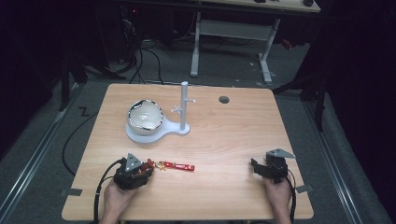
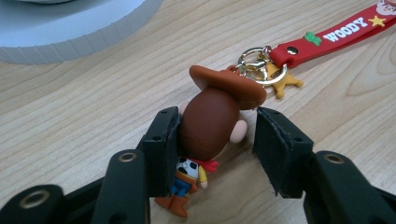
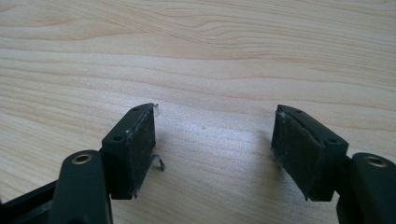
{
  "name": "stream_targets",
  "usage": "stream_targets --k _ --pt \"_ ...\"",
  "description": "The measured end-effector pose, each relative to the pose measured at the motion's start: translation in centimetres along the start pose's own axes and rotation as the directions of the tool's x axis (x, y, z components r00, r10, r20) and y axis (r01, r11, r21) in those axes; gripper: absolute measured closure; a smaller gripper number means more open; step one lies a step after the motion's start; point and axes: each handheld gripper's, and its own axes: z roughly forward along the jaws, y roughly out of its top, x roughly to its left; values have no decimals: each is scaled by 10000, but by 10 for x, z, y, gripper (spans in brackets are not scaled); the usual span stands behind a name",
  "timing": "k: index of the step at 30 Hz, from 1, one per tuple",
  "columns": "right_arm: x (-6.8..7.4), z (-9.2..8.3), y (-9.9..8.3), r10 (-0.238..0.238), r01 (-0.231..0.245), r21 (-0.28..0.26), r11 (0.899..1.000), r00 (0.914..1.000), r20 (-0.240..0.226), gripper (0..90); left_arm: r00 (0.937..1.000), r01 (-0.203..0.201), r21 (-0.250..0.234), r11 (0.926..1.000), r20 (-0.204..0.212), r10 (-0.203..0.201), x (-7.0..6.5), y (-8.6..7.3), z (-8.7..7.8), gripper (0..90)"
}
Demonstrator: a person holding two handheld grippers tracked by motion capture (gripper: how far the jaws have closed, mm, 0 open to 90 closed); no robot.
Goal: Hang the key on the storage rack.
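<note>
Here the left gripper had its jaws around the figure of a keychain lying on the table, one pad touching, the other just clear; lifting remained. The right gripper rested spread, holding nothing. The bowl looked empty.

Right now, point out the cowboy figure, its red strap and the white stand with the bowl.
cowboy figure (image 2: 208, 123), left gripper view, on the back of its brown head.
red strap (image 2: 343, 31), left gripper view, on the white lettering.
white stand (image 1: 184, 105), high view, on its upright post.
bowl (image 1: 145, 115), high view, on its inside.
</note>
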Motion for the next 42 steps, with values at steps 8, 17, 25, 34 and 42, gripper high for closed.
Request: stream_targets --k 8,17,25,34,42 --pt "0 0 0 -2 2 0 10000 10000 2 309 9999 40 -80 10000 119 -39 1 3 4 585" --pt "0 0 0 2 -2 1 10000 10000 -1 309 9995 128 -195 9997 301 -122 1 3 3 597" --pt "0 0 0 -2 2 0 10000 10000 1 309 9977 379 -662 9971 591 -340 2 5 -4 600" --pt "0 0 0 -2 2 -1 10000 10000 1 309 9959 499 -1202 9915 809 -403 1 13 -15 603" --pt "0 0 0 1 -1 2 10000 10000 1 309 9946 565 -1576 9859 954 -418 1 22 -22 604"
